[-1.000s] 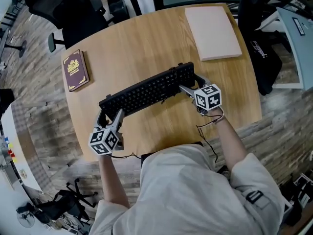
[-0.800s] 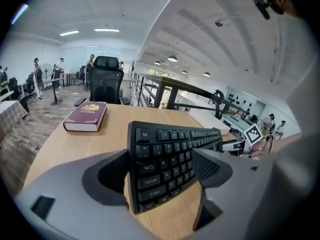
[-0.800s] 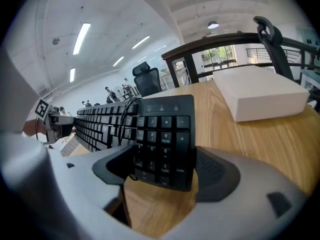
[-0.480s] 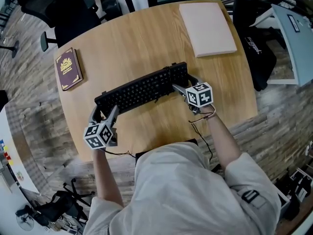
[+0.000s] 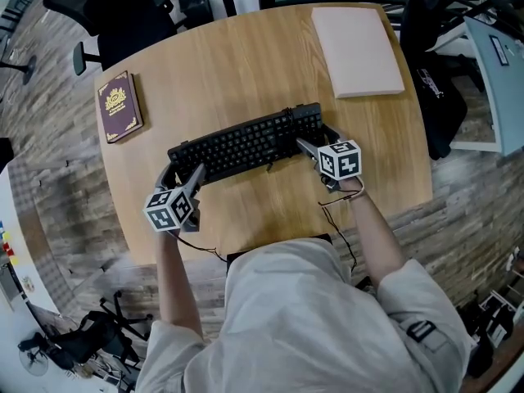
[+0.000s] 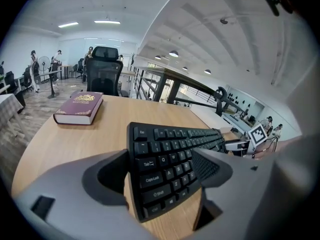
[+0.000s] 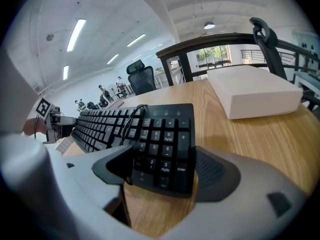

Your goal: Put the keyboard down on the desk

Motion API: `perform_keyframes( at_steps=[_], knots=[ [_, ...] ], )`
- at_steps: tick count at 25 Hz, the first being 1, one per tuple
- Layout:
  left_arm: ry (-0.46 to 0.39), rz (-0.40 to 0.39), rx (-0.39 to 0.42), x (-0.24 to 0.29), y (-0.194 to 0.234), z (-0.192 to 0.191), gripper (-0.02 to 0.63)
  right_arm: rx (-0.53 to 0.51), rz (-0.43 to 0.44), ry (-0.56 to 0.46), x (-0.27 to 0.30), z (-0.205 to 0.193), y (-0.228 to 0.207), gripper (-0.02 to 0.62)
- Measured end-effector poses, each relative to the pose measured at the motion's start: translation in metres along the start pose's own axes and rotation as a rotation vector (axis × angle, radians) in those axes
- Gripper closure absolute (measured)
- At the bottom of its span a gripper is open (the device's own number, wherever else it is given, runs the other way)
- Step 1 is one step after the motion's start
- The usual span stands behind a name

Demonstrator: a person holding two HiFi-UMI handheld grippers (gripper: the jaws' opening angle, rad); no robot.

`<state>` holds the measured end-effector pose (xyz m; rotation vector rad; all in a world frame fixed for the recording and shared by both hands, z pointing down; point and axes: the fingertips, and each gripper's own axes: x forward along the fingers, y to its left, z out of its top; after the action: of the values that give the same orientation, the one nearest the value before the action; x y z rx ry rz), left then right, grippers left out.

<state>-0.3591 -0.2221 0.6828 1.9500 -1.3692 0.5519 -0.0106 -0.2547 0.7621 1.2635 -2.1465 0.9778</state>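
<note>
The keyboard (image 5: 246, 144) sits slantwise at the middle of the desk (image 5: 246, 64), low over the wood or already on it; I cannot tell whether it touches. The left gripper (image 5: 182, 176) is clamped across the keyboard's Caps Lock end and the right gripper (image 5: 318, 139) across its number-pad end. Each has one jaw on the far edge and one on the near edge.

The likeliest trouble is uneven release. If one gripper lets go while the keyboard hangs clear, that end would drop and twist in the other grip.

A thin black cord (image 7: 131, 118) loops over the number-pad keys and runs down beside the right gripper's inner jaw. It could snag as that jaw opens and drag the keyboard askew.

The book (image 5: 119, 106), well left of the keyboard, and the white box (image 5: 357, 41), beyond its right end, look too far off to be struck
</note>
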Motion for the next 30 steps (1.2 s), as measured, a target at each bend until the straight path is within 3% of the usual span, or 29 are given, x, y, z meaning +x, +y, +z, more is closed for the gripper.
perform_keyframes(
  at_steps=[30],
  knots=[
    [0.08, 0.006, -0.092, 0.036, 0.021, -0.019, 0.202, 0.004, -0.046, 0.036, 0.009, -0.008, -0.002, 0.19]
  ],
)
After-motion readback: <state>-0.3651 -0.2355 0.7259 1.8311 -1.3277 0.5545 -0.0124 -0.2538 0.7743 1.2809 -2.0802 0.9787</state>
